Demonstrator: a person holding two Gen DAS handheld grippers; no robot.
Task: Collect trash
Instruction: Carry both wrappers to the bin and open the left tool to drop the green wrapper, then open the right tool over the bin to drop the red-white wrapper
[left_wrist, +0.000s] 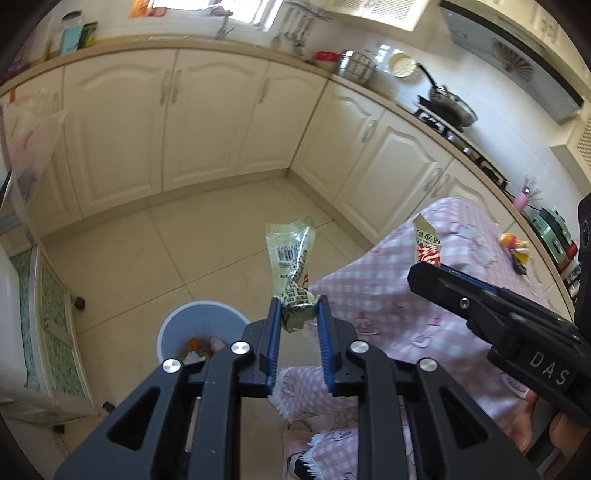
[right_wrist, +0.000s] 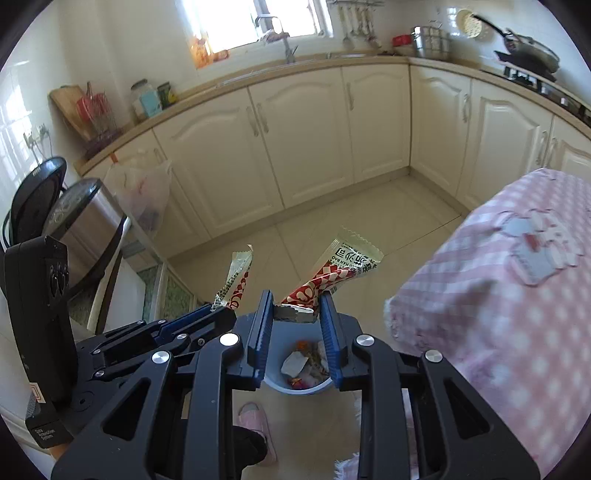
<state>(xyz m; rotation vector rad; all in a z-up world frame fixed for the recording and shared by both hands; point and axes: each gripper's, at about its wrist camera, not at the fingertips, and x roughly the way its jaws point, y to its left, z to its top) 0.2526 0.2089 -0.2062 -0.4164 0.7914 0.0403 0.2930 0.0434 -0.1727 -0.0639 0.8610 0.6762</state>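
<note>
My left gripper (left_wrist: 297, 303) is shut on a crumpled green-white snack wrapper (left_wrist: 291, 258), held in the air above the floor, right of a grey-blue trash bin (left_wrist: 173, 325) with trash inside. My right gripper (right_wrist: 296, 297) is shut on a red-and-white checked wrapper (right_wrist: 332, 273), held directly over the same bin (right_wrist: 275, 380). In the right wrist view the left gripper (right_wrist: 221, 310) sits at left with its wrapper (right_wrist: 238, 277). In the left wrist view the right gripper (left_wrist: 421, 269) sits at right with its wrapper (left_wrist: 428, 243).
A table with a pink checked cloth (left_wrist: 424, 314) stands to the right, also in the right wrist view (right_wrist: 509, 295). Cream cabinets (left_wrist: 207, 118) line the back. A pink slipper (right_wrist: 255, 421) lies on the tile floor. A rice cooker (right_wrist: 81, 214) sits on a rack at left.
</note>
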